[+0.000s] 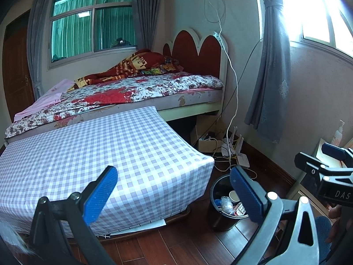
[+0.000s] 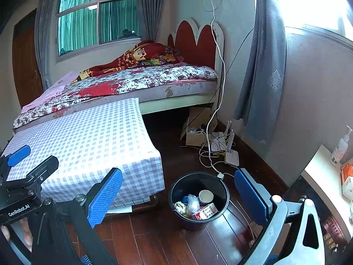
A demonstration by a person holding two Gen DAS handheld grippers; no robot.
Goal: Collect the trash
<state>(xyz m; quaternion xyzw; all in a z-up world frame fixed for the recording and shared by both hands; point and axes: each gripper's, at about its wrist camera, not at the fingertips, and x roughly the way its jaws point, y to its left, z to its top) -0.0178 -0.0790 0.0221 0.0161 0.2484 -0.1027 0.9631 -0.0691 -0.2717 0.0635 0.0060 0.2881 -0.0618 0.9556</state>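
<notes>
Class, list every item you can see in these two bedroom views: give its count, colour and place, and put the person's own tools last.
Trash bin: one, black, on the wood floor beside the covered table.
Paper cup: one, white, inside the bin.
Carton: one, red and white, inside the bin.
Crumpled plastic: one, clear, inside the bin.
Checked cloth: one, lilac and white, over the table.
Bed: one, floral cover, red headboard, against the far wall.
Router: one, white, on the floor among cables.
Pump bottle: one, white, on the counter at right.
Curtains: grey, by the windows.
Left tool: one, blue pads, open, empty.
Right tool: one, blue pads, open, empty.
</notes>
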